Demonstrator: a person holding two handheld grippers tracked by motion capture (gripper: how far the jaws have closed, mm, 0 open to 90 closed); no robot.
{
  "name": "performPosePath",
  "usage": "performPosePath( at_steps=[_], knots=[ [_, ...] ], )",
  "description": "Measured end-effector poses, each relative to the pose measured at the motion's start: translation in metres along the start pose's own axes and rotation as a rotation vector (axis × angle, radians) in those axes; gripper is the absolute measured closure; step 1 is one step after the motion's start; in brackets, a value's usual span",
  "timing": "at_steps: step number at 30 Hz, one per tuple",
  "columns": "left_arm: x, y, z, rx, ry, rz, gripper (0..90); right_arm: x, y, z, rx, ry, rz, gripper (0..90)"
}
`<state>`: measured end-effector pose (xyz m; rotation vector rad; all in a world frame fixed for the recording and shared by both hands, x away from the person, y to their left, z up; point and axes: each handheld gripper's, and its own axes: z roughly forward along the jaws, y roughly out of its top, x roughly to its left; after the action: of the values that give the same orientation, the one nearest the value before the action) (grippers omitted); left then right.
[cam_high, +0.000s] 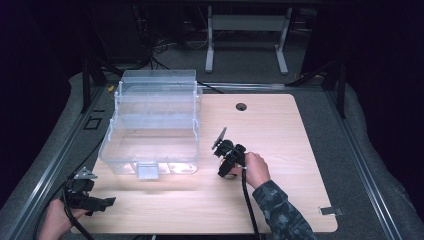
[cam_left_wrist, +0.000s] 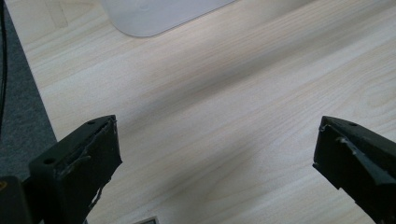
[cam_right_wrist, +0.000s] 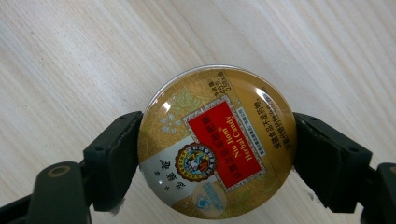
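While the left gripper (cam_high: 102, 202) waits, jaws apart, over bare worktop (cam_high: 280, 125), the right gripper (cam_right_wrist: 217, 154) clasps a round candy tin (cam_right_wrist: 217, 142) by its rim, just above the worktop, near the clear storage box (cam_high: 152, 125).

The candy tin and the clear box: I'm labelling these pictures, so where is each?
candy tin (cam_right_wrist: 217, 142), right gripper view, on its red label.
clear box (cam_high: 152, 122), high view, on its stepped upper tiers.
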<state>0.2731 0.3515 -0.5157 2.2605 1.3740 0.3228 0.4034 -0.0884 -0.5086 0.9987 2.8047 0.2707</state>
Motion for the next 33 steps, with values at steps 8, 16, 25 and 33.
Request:
performPosePath(
  at_steps=[8,16,25,33],
  knots=[
    [-0.001,0.002,0.000,0.005,0.005,0.008,0.9,-0.010,-0.016,-0.011,0.002,-0.017,0.033,20.1],
    [-0.001,0.003,-0.002,0.010,0.006,0.017,1.3,-0.019,-0.032,-0.020,-0.006,-0.032,0.066,20.1],
    [-0.001,0.002,-0.002,0.009,0.007,0.011,1.3,-0.035,-0.054,-0.030,-0.002,-0.061,0.112,20.1],
    [-0.001,0.002,-0.002,0.010,0.006,0.012,1.4,-0.053,-0.075,-0.041,0.042,-0.087,0.162,20.1]
  ],
)
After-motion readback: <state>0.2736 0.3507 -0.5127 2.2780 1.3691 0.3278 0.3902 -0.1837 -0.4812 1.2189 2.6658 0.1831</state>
